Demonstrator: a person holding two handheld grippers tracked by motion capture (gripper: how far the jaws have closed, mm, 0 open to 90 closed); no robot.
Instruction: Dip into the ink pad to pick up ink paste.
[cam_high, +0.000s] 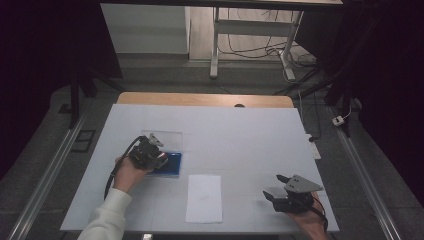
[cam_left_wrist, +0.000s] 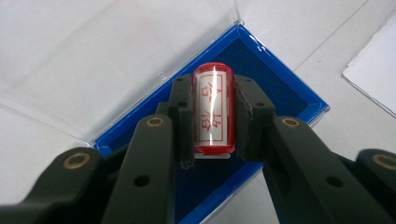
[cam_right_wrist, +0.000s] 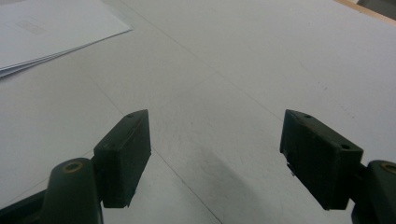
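A red stamp (cam_left_wrist: 213, 110) with a white label and red characters is clamped between the jaws of my left gripper (cam_left_wrist: 213, 116), which is shut on it. It hangs over a blue ink pad (cam_left_wrist: 275, 84) in a clear case whose lid (cam_left_wrist: 93, 70) lies open. In the high view the left gripper (cam_high: 150, 154) sits at the left edge of the blue ink pad (cam_high: 170, 164). A stack of white paper (cam_high: 204, 198) lies at the table's front middle. My right gripper (cam_high: 274, 189) rests at the front right, open, with nothing between its fingers (cam_right_wrist: 123, 156).
The white table top (cam_high: 240, 140) has a wooden far edge (cam_high: 200, 99). A corner of the paper stack (cam_right_wrist: 46, 32) shows in the right gripper view. Desk legs and cables (cam_high: 250, 45) stand on the floor beyond the table.
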